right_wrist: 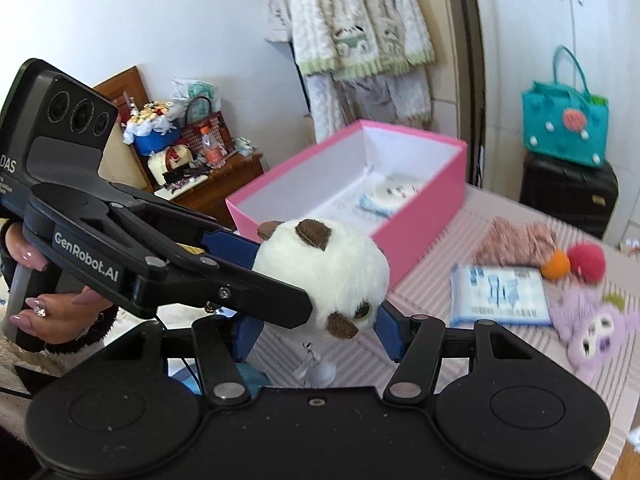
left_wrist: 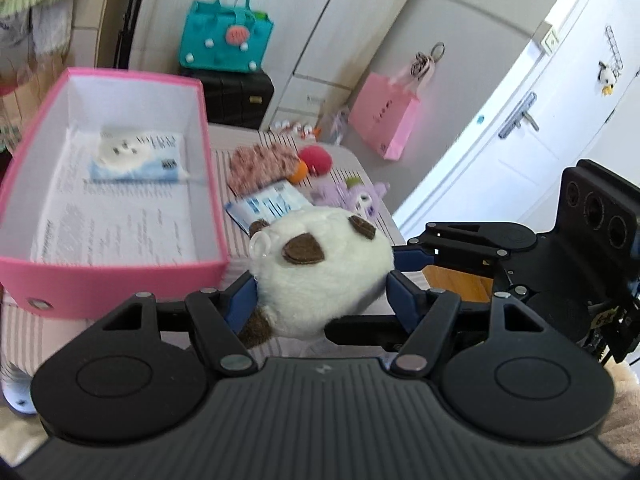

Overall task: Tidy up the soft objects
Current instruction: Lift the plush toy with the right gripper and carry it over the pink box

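White plush fur with brown felt patches marks the round panda toy, held above the striped tabletop by both devices at once. Left gripper: its blue pads press into the toy from either side, so the claw is clamped on the plush. Right gripper: its blue pads flank the lower half of the same toy and touch its fur, so this claw too is closed on the panda; in the left wrist view it enters from the right edge and meets the toy's far side. A hand grips the handle of the left device at the left edge of the right wrist view. Just beyond the toy stands a pink box, open at the top, white inside, with a small white plush on a pale blue packet on its floor. Farther along the tabletop lie a blue-and-white packet, a pink knitted piece, an orange ball touching a red pompom, and a lilac plush. A teal felt handbag sits on a black case behind the table.
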The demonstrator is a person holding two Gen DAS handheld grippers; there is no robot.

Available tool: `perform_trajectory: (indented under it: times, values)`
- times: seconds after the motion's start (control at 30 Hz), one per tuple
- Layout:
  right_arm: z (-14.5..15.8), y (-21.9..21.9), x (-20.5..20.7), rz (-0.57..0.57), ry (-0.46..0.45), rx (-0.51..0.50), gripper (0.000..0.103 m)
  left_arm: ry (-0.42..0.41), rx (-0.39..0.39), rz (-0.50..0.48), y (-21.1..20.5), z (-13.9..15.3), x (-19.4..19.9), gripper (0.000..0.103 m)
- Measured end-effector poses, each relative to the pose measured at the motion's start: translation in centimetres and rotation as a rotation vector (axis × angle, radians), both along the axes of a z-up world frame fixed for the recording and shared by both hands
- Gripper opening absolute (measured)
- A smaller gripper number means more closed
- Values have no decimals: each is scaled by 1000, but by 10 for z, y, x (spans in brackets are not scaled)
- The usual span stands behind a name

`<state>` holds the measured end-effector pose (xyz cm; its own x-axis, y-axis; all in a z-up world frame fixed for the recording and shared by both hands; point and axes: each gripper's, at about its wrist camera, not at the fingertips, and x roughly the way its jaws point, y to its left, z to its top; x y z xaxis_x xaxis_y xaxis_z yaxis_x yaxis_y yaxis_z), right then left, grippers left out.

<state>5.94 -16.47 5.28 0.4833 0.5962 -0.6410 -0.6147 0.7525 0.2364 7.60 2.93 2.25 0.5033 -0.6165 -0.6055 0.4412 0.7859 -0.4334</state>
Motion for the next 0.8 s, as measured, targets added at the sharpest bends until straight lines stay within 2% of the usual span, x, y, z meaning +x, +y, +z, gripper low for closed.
perform_trajectory:
  times: [0.3, 0.53, 0.67, 0.8]
  values:
    - [17, 35, 37, 69, -114, -24, 62, -77, -15, 76, 30, 14, 38, 68]
    - [27, 56, 77, 100, -254, -28, 62, -195, 35, 139, 41, 24, 79, 70]
    - [23, 62, 107, 119, -337, -25, 62, -174, 66, 169, 44, 18, 114, 70]
    - [11, 68, 147, 126, -345, -38, 61, -127, 80, 189, 50, 3, 155, 70]
